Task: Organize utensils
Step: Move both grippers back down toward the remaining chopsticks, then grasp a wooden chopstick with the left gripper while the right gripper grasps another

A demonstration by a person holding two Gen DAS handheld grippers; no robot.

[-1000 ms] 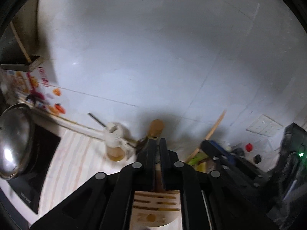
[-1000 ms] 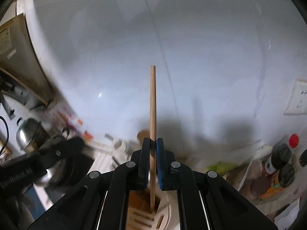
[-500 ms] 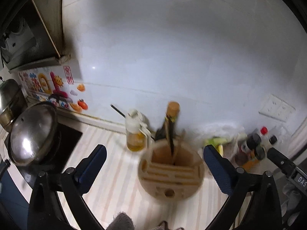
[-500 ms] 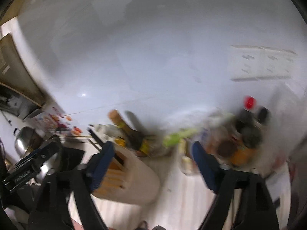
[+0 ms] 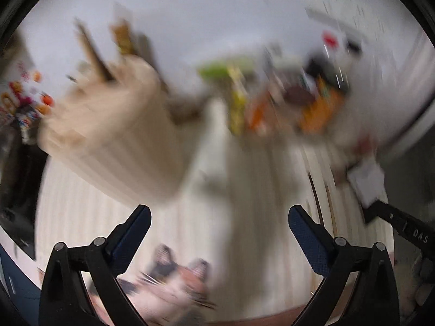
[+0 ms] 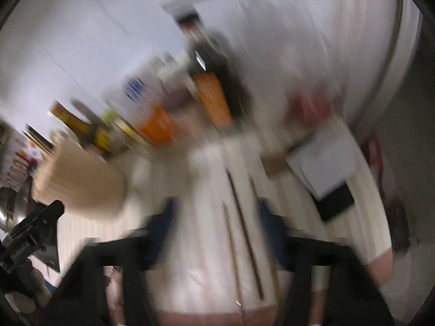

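Both views are blurred by motion. The round wooden utensil holder stands on the counter at the left with chopsticks sticking out of it; it also shows in the right wrist view. My left gripper is open and empty, low over the counter to the holder's right. My right gripper is open and empty above several loose chopsticks that lie on the counter between its fingers.
Bottles and jars crowd the back wall; they also show in the right wrist view. A white paper and a dark flat object lie at the right. A stove with a pot is at the far left.
Both grippers have opened, let go of their chopsticks into the holder, pulled back and swung down to the right toward the counter.
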